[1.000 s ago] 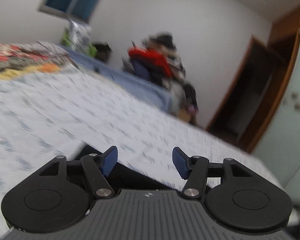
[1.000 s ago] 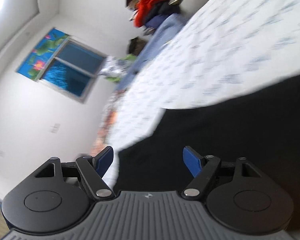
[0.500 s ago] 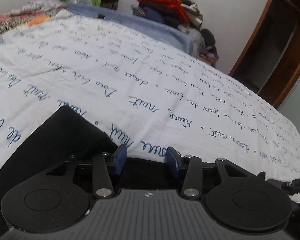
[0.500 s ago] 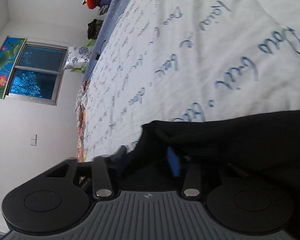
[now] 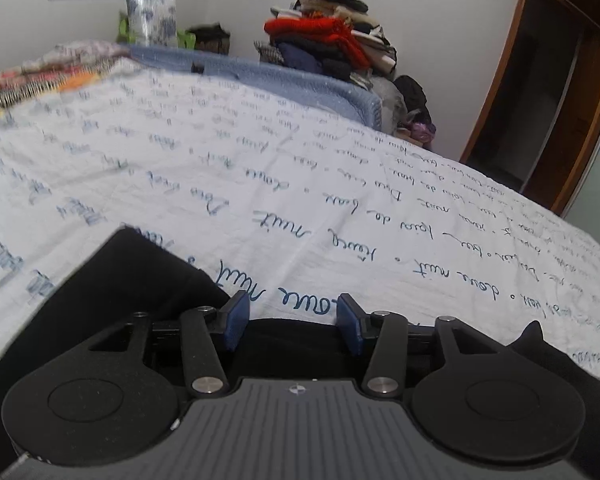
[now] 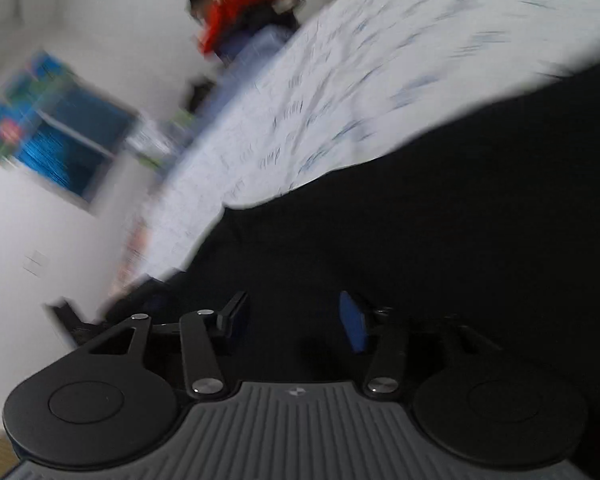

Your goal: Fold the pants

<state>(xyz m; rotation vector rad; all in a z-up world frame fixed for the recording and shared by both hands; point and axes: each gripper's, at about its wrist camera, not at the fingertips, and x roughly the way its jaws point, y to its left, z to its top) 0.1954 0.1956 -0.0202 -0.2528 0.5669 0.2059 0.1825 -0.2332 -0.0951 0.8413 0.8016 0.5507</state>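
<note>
The black pants [image 5: 132, 280] lie flat on a white bedsheet [image 5: 260, 168] printed with blue handwriting. In the left wrist view my left gripper [image 5: 292, 322] is open and low over the pants' edge, with black cloth showing between and under its blue pads. In the right wrist view, which is blurred, the pants [image 6: 440, 220] fill the lower right. My right gripper [image 6: 294, 320] is open above the black cloth and holds nothing.
A pile of folded clothes [image 5: 332, 44] with a red item sits beyond the bed's far end on a blue blanket [image 5: 260, 76]. A patterned quilt [image 5: 40, 76] lies at the far left. A wooden doorway [image 5: 540, 92] is at right. A window [image 6: 60, 140] is at left.
Both grippers have opened wider than half a second ago. The right gripper has let go of the pants' edge and swung away, with the view blurred. The left gripper has lifted slightly.
</note>
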